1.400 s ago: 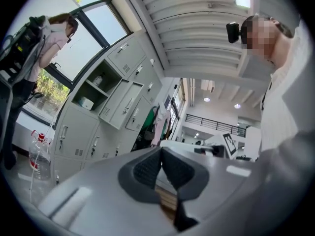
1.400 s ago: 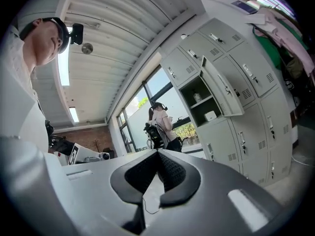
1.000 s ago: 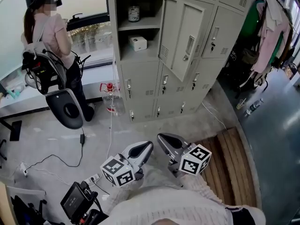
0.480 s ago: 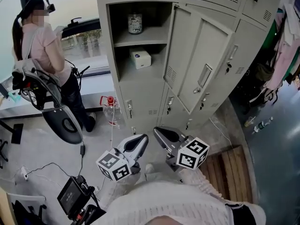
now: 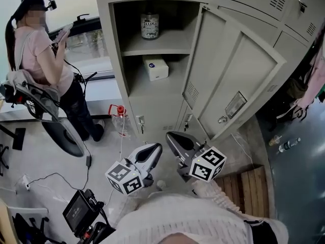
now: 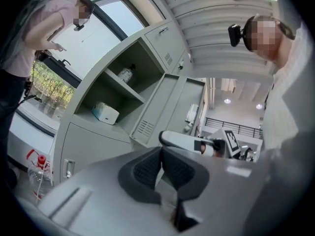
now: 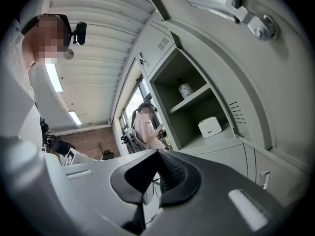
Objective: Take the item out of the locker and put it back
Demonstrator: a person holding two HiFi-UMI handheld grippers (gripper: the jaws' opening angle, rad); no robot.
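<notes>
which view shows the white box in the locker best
The head view: the white box sits clear and unblocked on the lower shelf. Both gripper views show it too, but smaller and tilted.

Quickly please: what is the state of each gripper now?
Left gripper: closed, holding nothing.
Right gripper: closed, holding nothing.

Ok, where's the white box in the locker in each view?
Head view: white box upper centre, on the lower shelf of the open locker.
Left gripper view: left of centre, same shelf.
Right gripper view: right of centre.
Shared landmark: the jar on the shelf above it.
</notes>
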